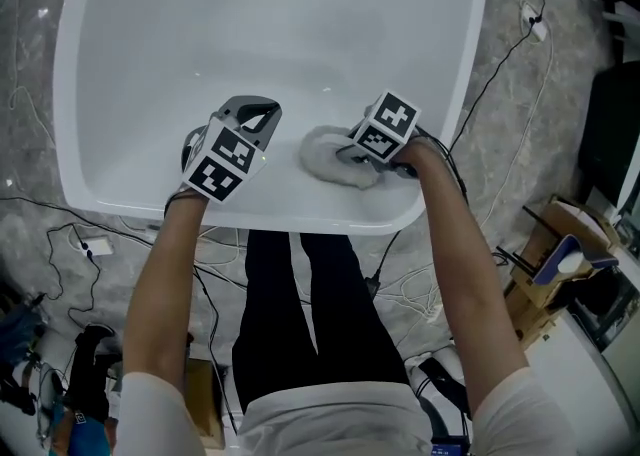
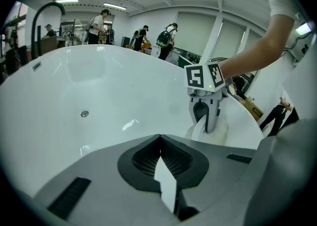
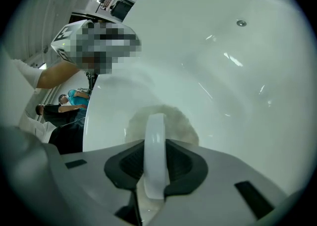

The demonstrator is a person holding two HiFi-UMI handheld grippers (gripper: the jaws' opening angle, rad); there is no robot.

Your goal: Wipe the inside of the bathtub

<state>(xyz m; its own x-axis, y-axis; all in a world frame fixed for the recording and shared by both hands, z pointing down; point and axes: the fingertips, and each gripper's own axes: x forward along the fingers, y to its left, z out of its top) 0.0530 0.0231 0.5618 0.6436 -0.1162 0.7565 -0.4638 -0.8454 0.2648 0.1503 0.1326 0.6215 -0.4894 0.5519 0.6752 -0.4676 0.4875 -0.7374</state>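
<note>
On tub wall point(image 1: 290, 202): pad point(image 1: 328, 160) flat, R gripper point(image 3: 155, 163)

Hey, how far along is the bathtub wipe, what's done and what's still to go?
Done: the right gripper is shut on the white strap of the round pale fluffy pad. In hand: that pad lies against the near inner wall of the white bathtub. The left gripper is shut and empty beside it. Left: probably most of the tub; its gloss shows no wiped area.
</note>
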